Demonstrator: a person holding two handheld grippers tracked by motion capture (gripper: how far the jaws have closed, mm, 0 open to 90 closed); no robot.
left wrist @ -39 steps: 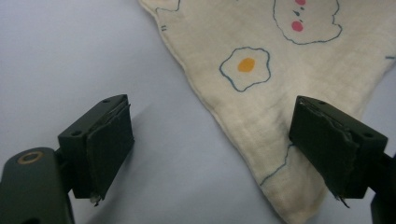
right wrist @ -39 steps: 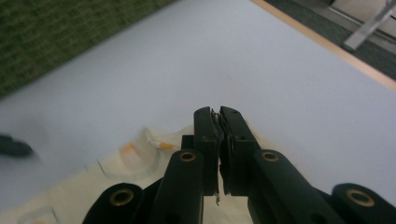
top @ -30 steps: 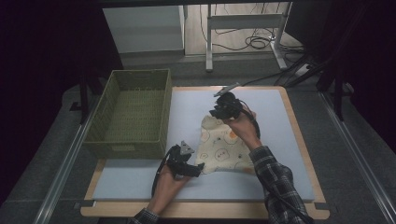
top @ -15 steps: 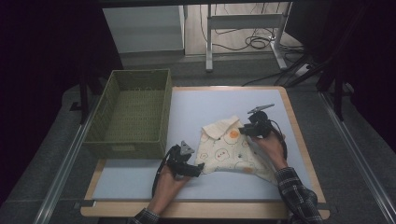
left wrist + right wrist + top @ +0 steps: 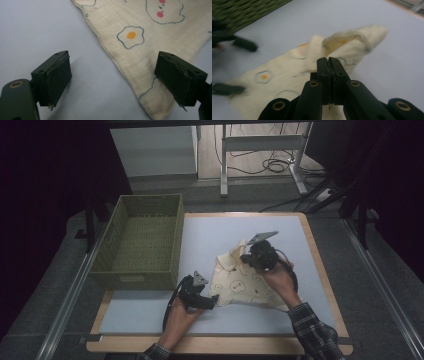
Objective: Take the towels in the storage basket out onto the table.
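the right gripper (image 5: 329,60) fingers (image 5: 323,72) are clenching a raised fold of the cream printed cloth (image 5: 245,282) lying on the blue mat (image 5: 210,237) beside the green basket (image 5: 142,242), having just been closing, while the left gripper (image 5: 112,85) is gaping over its corner.

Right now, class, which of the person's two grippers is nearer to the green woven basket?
Left. The left gripper sits just below the green woven basket's near right corner; the right gripper is farther right, across the table, over the cream printed cloth.
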